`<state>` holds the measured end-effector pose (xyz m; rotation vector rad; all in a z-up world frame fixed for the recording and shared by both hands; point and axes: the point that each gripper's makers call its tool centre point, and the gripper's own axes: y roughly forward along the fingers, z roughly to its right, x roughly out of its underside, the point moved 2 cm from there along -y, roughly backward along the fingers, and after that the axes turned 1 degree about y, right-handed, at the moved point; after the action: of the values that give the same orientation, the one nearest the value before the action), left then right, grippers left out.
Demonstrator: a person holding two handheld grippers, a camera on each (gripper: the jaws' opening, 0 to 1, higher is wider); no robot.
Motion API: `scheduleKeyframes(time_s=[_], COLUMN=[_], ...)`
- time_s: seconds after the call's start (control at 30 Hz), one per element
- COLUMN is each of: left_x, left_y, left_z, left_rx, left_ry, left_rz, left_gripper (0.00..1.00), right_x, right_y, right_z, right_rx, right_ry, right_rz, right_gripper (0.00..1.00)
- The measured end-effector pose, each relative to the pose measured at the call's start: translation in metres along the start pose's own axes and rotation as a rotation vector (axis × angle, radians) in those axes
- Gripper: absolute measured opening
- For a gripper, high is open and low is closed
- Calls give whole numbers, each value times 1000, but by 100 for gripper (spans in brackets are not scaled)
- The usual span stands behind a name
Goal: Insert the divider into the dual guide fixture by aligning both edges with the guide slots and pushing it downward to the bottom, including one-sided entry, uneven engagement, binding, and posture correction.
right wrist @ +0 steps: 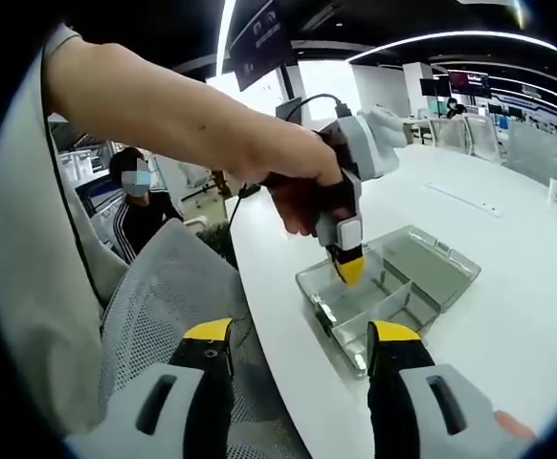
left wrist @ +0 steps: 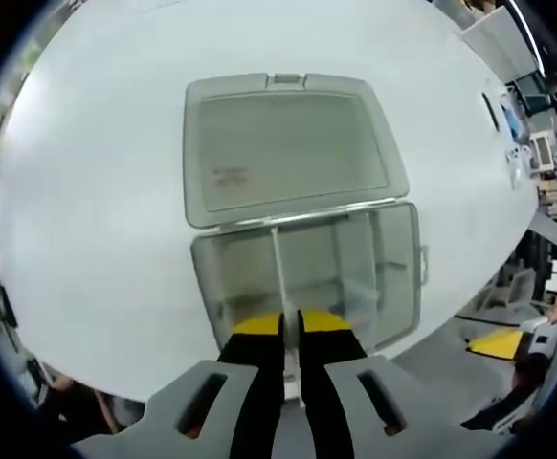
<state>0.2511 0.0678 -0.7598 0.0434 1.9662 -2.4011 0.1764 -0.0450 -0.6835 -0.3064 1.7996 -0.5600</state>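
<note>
A clear plastic box (left wrist: 414, 258) stands open on the white table (left wrist: 97, 220), its lid (left wrist: 288, 143) laid flat on the far side. My left gripper (left wrist: 291, 325), with black jaws and yellow tips, is shut on a thin clear divider (left wrist: 279, 277) that stands on edge, reaching down into the box across its near compartment. From the right gripper view a hand holds the left gripper (right wrist: 348, 270) tip-down over the box (right wrist: 374, 311). My right gripper (right wrist: 300, 337) is open and holds nothing, back from the table edge.
Fixed clear partitions (left wrist: 355, 268) split the right part of the box. A grey mesh chair (right wrist: 164, 287) stands by the near table edge, and a seated person (right wrist: 140, 206) is beyond it. Small devices (left wrist: 537, 143) lie at the table's far right.
</note>
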Motion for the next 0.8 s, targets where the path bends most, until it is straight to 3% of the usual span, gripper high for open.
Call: scheduleKeyframes(time_s=[0.8], left_x=[-1], left_y=[2], left_z=[-2], left_rx=[-7], left_ry=[25], left_rz=[-7], left_gripper=[1], right_x=[0], right_y=[0], right_z=[0], right_rx=[0], right_ry=[2], right_rz=[1], right_gripper=[52])
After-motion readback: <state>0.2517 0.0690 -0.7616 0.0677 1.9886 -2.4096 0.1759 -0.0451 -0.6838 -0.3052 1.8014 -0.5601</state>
